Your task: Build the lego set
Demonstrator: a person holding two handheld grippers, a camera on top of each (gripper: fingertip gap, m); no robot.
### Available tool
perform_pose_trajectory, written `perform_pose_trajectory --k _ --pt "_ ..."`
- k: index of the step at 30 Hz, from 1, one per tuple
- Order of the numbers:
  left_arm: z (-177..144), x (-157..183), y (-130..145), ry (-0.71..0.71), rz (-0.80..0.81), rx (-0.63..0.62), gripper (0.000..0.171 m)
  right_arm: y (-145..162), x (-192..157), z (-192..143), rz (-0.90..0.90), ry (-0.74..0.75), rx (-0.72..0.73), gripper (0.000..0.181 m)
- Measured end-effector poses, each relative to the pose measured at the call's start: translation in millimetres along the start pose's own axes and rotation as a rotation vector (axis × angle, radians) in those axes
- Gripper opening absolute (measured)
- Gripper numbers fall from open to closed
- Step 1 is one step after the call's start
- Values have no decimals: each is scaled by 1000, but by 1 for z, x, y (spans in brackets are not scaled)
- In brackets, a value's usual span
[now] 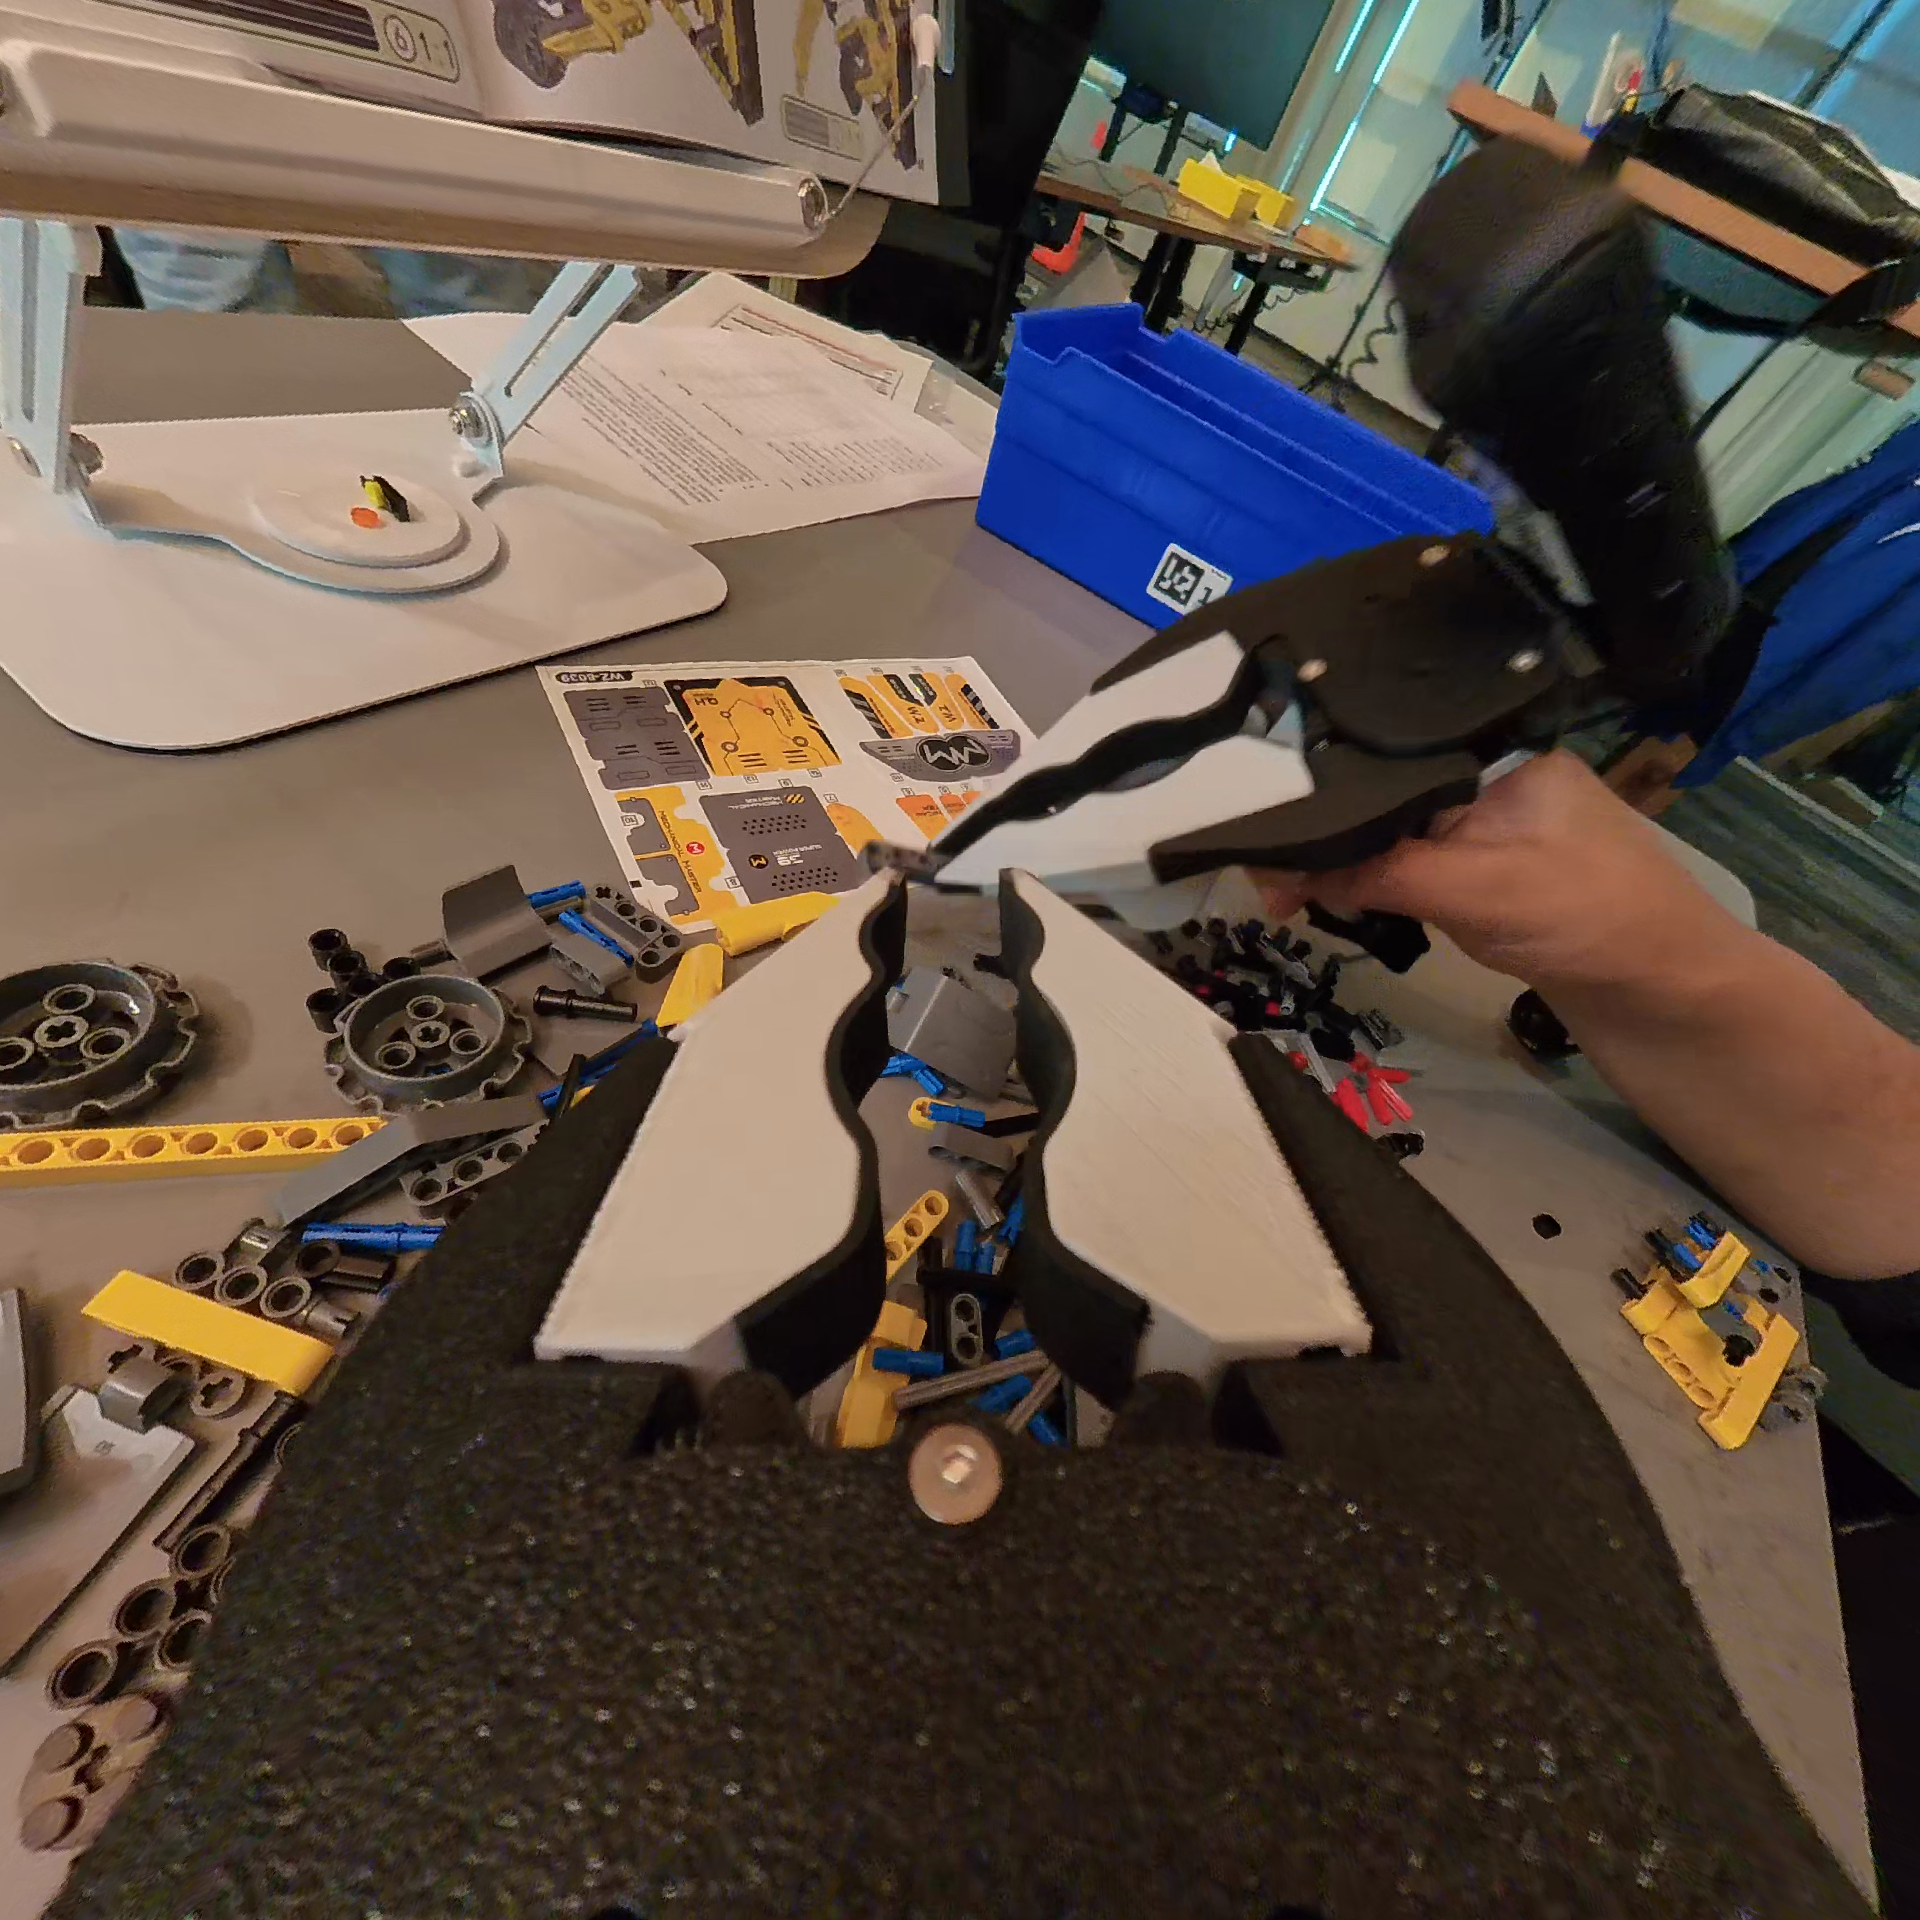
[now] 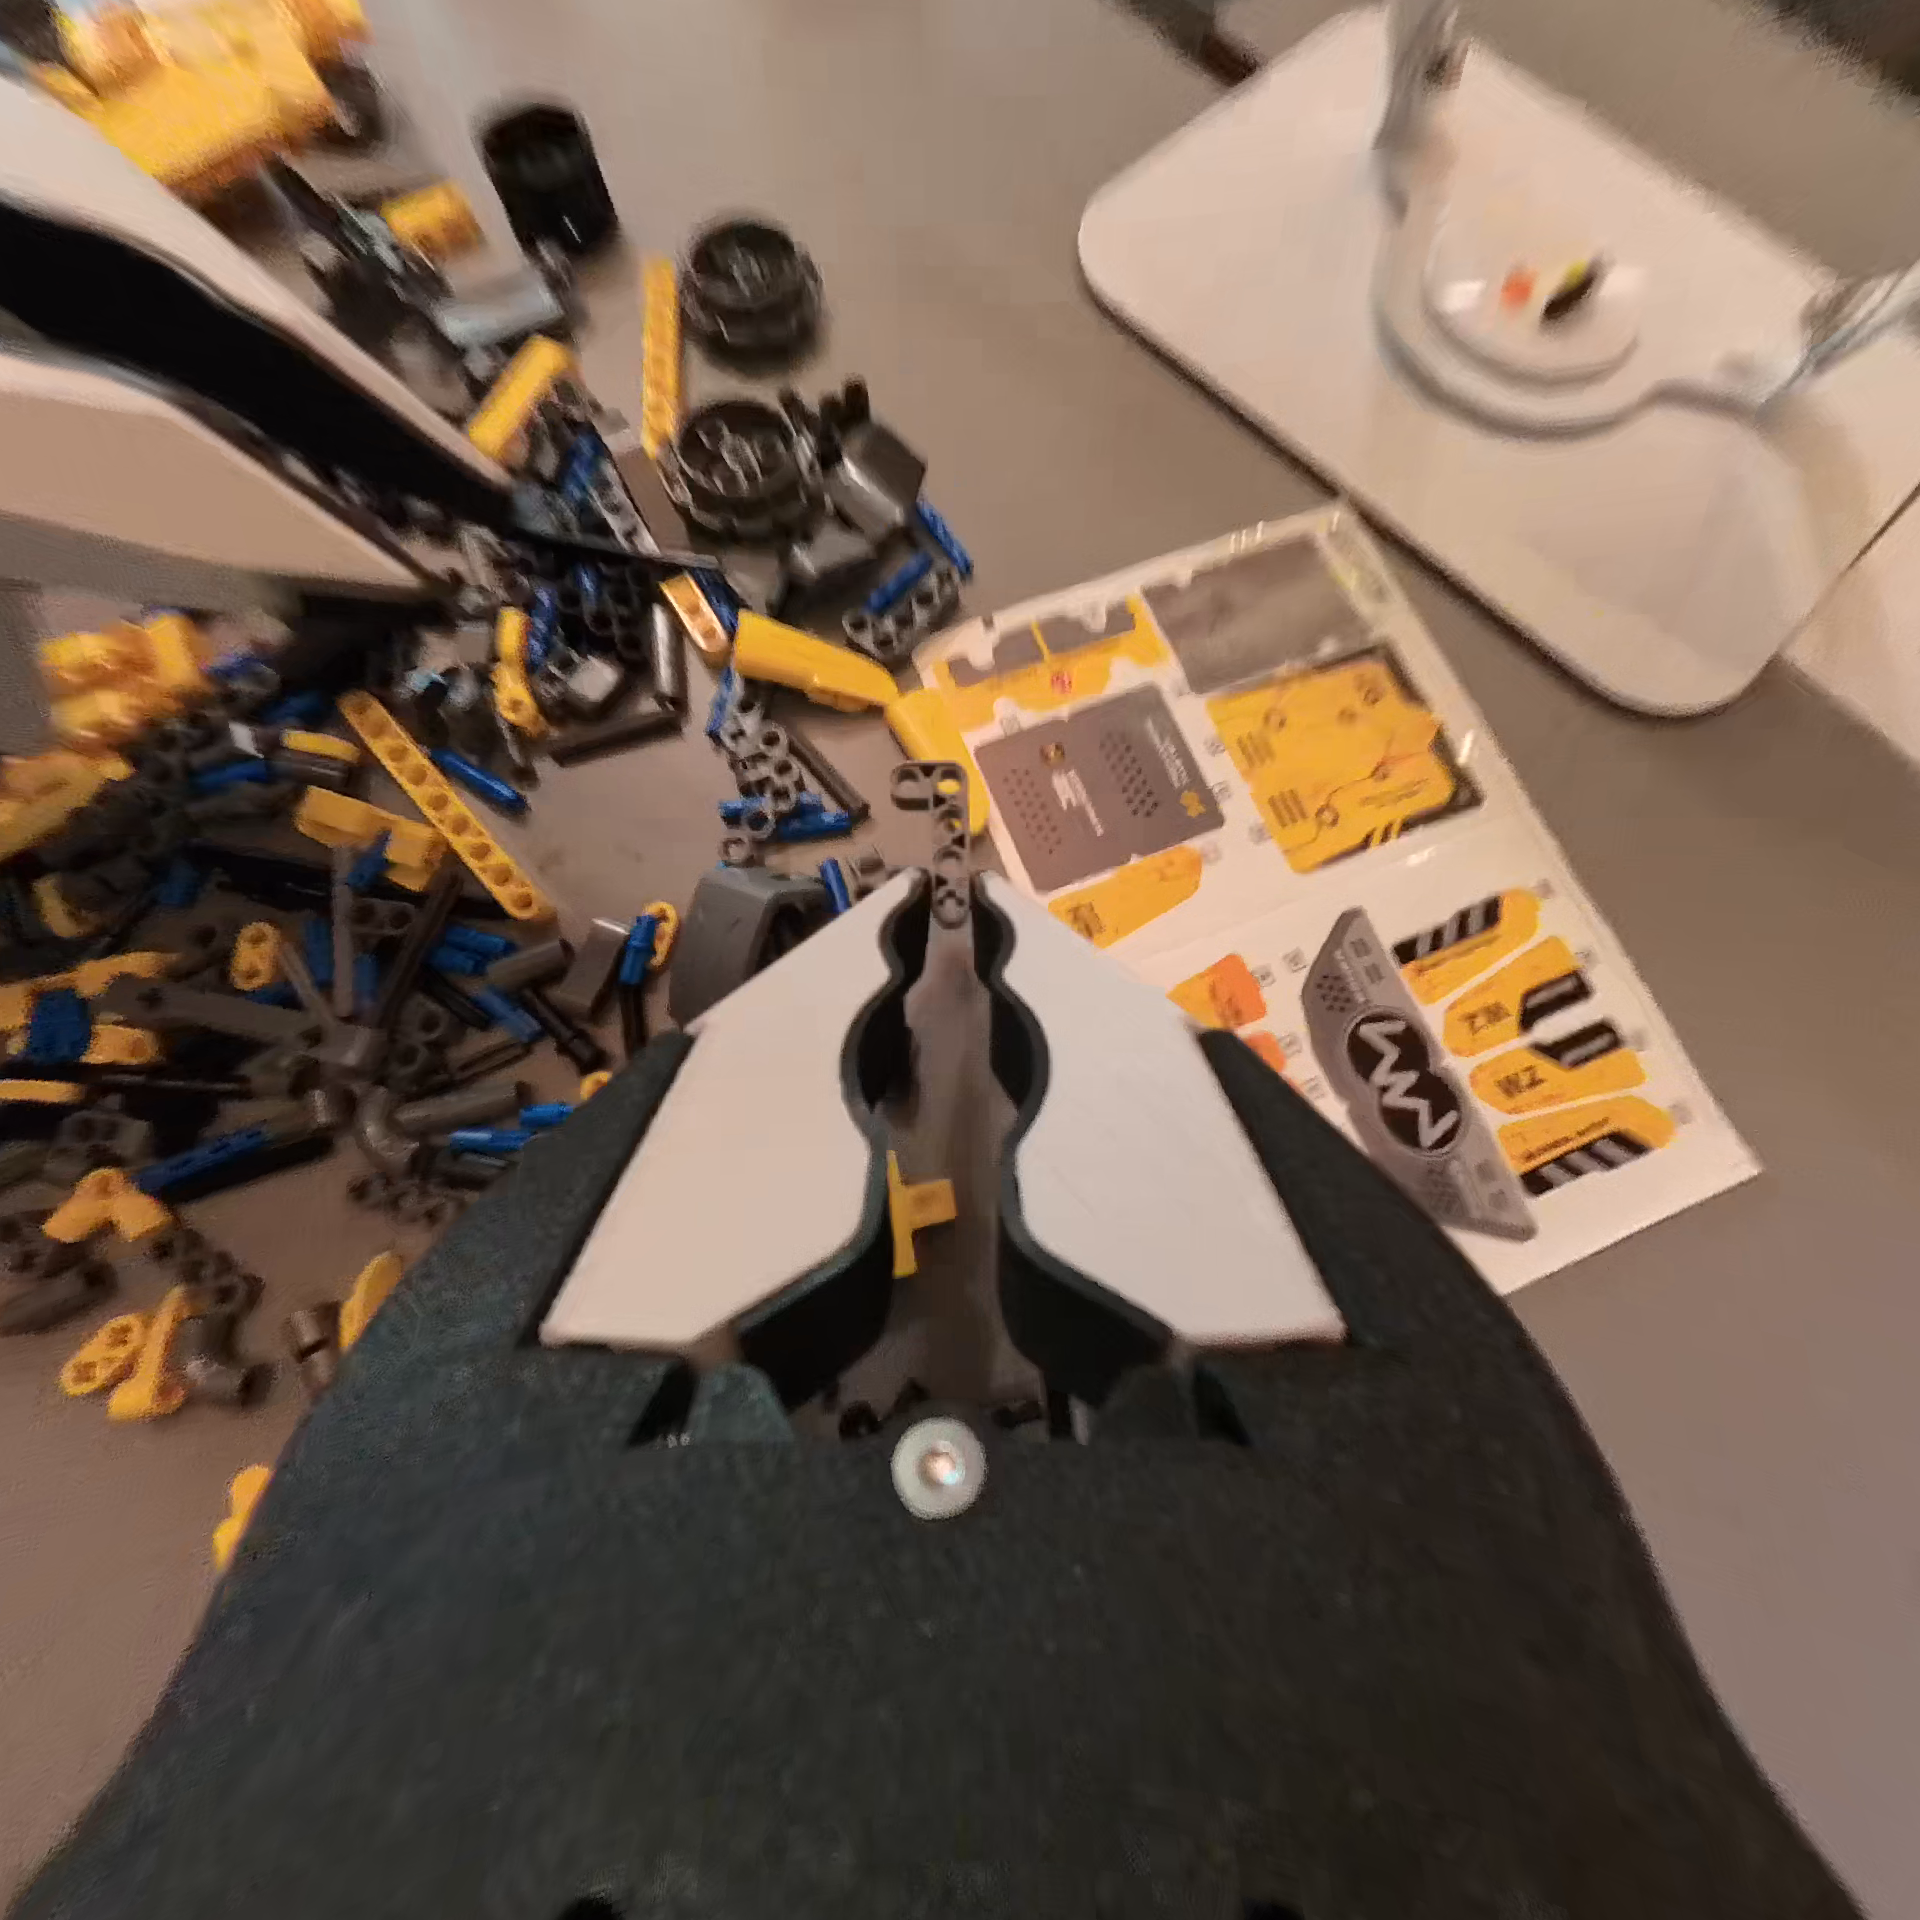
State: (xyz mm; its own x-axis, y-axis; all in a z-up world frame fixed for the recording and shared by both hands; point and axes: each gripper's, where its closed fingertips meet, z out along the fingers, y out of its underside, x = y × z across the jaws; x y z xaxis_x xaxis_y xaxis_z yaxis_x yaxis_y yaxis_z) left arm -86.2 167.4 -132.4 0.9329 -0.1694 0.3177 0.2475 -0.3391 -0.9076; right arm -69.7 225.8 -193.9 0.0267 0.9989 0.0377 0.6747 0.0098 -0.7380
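Note:
My right gripper (image 2: 950, 883) is shut on a small dark grey angled beam with holes (image 2: 940, 826) and holds it above the edge of a sticker sheet (image 2: 1340, 894). In the left wrist view the right gripper (image 1: 940, 868) comes in from the right in a person's hand (image 1: 1475, 883), with the dark beam (image 1: 891, 858) sticking out of its tips. My left gripper (image 1: 953, 885) is open and empty, its tips just below and beside that beam, over a pile of loose building parts (image 1: 935, 1278). The left gripper also shows in the right wrist view (image 2: 473, 540).
Grey table (image 1: 364, 800) strewn with yellow, blue and dark grey parts, two toothed wheels (image 1: 426, 1039), a long yellow beam (image 1: 187, 1143) and a yellow sub-assembly (image 1: 1704, 1340). White stand base (image 1: 312, 613) at back left, printed papers (image 1: 727, 405), blue bin (image 1: 1195, 457) at back right. Across from one pair of fingers to the other is roughly 9 cm.

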Motion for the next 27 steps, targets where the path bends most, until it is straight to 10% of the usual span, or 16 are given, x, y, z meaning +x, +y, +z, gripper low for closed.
perform_pose_trajectory --k 9,27 --pt "-8 7 -15 33 68 82 19 -38 -4 -57 -25 -71 340 8" --pt "-24 55 -29 230 294 185 33 -52 -43 -78 16 -349 502 7"
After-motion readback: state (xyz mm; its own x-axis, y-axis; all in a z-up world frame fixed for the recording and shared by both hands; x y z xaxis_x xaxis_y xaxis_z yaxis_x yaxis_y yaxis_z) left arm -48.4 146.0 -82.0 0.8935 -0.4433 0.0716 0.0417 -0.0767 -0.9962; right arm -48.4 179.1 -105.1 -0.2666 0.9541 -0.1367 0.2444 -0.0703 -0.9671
